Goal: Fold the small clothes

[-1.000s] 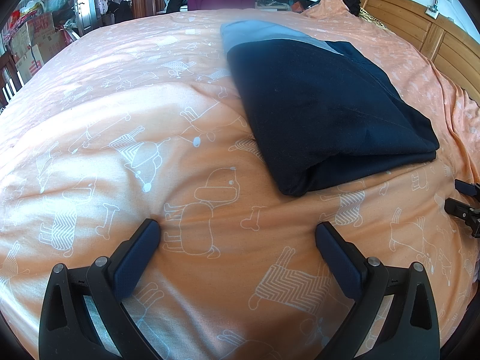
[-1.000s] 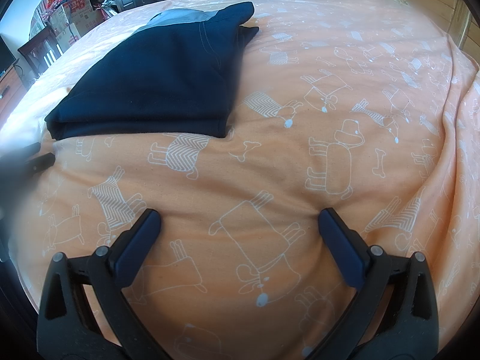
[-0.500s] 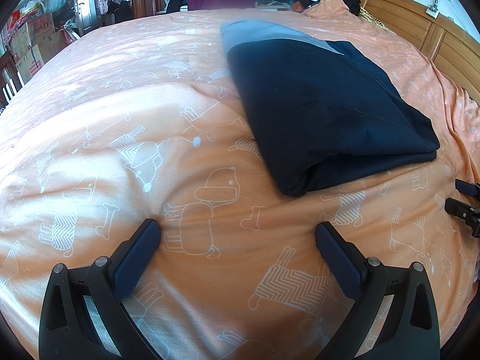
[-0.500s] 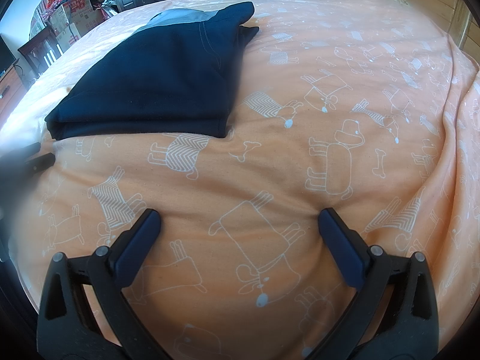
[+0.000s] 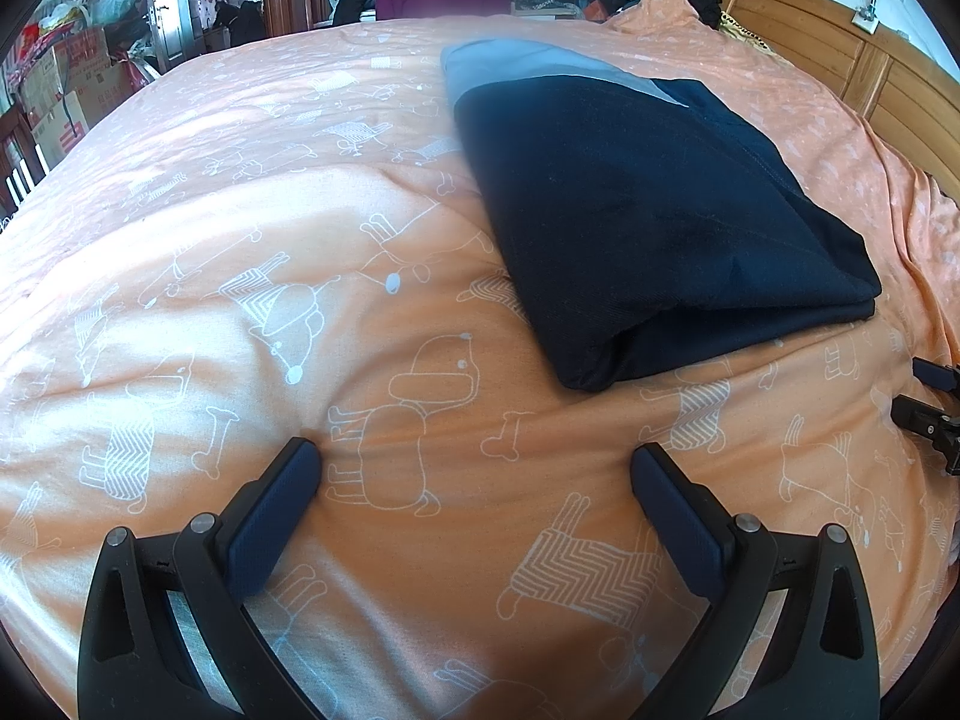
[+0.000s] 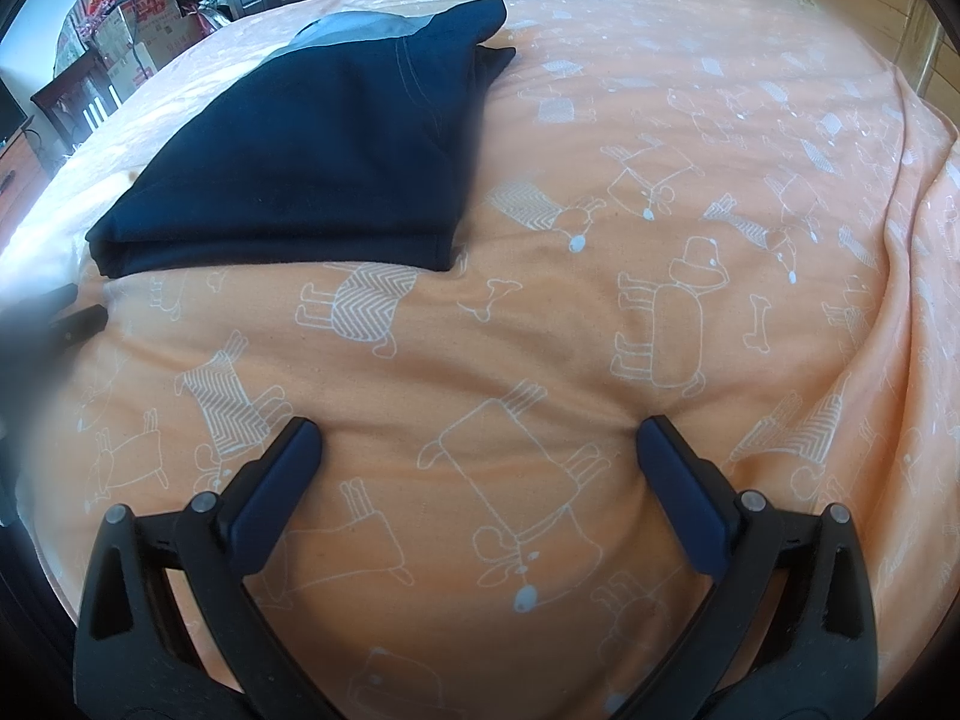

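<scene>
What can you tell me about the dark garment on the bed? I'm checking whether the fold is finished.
The navy garment looks like soft knit cloth, with a lighter grey-blue panel at its far end and a stitched seam on top. It lies folded into a flat, roughly rectangular stack; layered edges show along the near side. It rests on the orange dog-print bedspread, touching nothing else. Both the left gripper and the right gripper are open, empty and clear of it.
</scene>
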Available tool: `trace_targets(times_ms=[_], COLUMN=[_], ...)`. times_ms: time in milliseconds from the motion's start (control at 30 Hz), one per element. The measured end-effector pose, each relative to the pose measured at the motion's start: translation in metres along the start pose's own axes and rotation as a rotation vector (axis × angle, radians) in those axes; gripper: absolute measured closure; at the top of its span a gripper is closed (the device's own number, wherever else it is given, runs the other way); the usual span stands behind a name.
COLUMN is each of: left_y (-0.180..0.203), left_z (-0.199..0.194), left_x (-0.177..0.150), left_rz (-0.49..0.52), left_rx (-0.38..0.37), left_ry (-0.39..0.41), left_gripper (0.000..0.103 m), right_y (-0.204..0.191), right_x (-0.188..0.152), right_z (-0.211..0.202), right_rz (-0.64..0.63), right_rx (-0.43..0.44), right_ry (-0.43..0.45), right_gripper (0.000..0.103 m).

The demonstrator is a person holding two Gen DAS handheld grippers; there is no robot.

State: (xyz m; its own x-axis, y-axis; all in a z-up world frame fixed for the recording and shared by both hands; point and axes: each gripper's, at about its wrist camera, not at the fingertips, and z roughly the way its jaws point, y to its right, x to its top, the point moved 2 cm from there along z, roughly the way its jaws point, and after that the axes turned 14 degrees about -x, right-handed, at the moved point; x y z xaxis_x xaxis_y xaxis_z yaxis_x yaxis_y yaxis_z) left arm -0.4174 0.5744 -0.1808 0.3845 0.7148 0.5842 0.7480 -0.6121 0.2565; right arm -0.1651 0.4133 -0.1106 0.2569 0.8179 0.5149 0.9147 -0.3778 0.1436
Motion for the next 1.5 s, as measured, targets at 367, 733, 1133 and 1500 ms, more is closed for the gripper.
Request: trace_targets(times_ms=[367, 733, 1133, 1500], left_y=[0.0, 0.004, 0.009, 0.094], left_z=[0.001, 0.003, -0.039, -0.264], left_x=[0.001, 0.006, 0.024, 0.094], left_rz=[0.002, 0.012, -0.043, 0.108], left_rx=[0.003, 0.028, -0.011, 0.08], left_ry=[-0.005, -0.027, 0.013, 0.623], left_gripper=[0.0, 0.0, 0.003, 0.0], right_y=[-0.002, -0.002, -0.025, -0.048], right_x=[0.015, 0.014, 0.042, 0.092], right_z=[0.008, 0.011, -0.08, -0.253], right_rz=[0.071, 0.16, 0.096, 0.099], right_rx=[-0.046, -0.105, -0.126, -0.171], right_ry=[-0.225, -0.077, 0.082, 0.552], right_gripper=[0.0, 0.0, 0.0, 0.0])
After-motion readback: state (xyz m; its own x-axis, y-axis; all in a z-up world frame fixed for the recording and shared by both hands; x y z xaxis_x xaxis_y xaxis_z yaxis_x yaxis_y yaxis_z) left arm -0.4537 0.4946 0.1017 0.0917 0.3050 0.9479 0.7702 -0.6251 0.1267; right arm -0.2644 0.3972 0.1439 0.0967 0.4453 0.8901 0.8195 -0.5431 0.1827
